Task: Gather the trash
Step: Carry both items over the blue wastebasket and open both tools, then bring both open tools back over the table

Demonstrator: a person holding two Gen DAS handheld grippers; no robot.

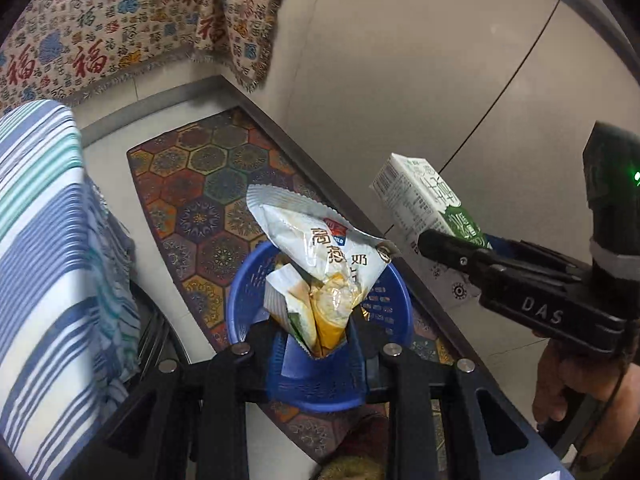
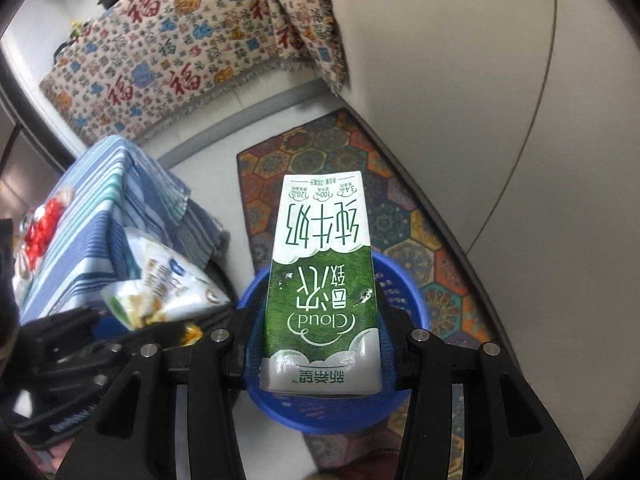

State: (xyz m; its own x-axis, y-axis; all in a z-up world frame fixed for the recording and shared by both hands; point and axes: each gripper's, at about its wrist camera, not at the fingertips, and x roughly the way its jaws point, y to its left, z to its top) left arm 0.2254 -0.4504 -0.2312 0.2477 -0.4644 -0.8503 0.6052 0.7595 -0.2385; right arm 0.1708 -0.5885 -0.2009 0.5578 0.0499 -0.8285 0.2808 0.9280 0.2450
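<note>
My left gripper is shut on a crumpled white and yellow snack bag and holds it above a blue plastic basket on the floor. My right gripper is shut on a green and white milk carton, also held over the blue basket. In the left wrist view the carton and the right gripper show at the right. In the right wrist view the snack bag shows at the left.
The basket stands on a patterned hexagon rug along a grey wall. A blue striped cloth covers a table at the left, with red items on it. A cloth with red characters hangs behind.
</note>
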